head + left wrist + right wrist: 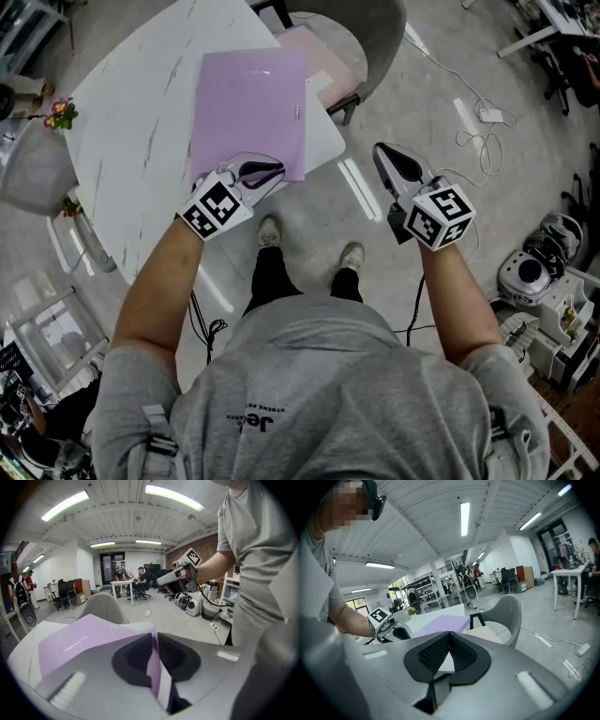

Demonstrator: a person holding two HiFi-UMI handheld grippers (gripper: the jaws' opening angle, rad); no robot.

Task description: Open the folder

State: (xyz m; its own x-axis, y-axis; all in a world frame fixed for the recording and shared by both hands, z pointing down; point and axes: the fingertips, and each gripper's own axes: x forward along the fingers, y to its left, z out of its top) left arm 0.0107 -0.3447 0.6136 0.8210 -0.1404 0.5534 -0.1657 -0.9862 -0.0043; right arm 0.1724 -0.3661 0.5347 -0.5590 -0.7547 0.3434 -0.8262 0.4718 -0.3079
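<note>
A lilac folder [248,112] lies on the white marble-patterned table [122,112], its near right corner by the table's edge. My left gripper [272,172] is at that corner, shut on the folder's cover. In the left gripper view the jaws [154,637] pinch the thin lilac cover [84,639] edge-on, and the cover slopes up off what lies beneath. My right gripper [382,152] hangs over the floor to the right of the table, away from the folder. Its jaws [449,634] are shut with nothing between them.
A pale sheet [323,141] and a pinkish one [319,56] stick out from under the folder's right side. A grey chair [375,37] stands behind the table. Flowers [61,112] sit at the table's left. Cables and a power strip [487,114] lie on the floor at right.
</note>
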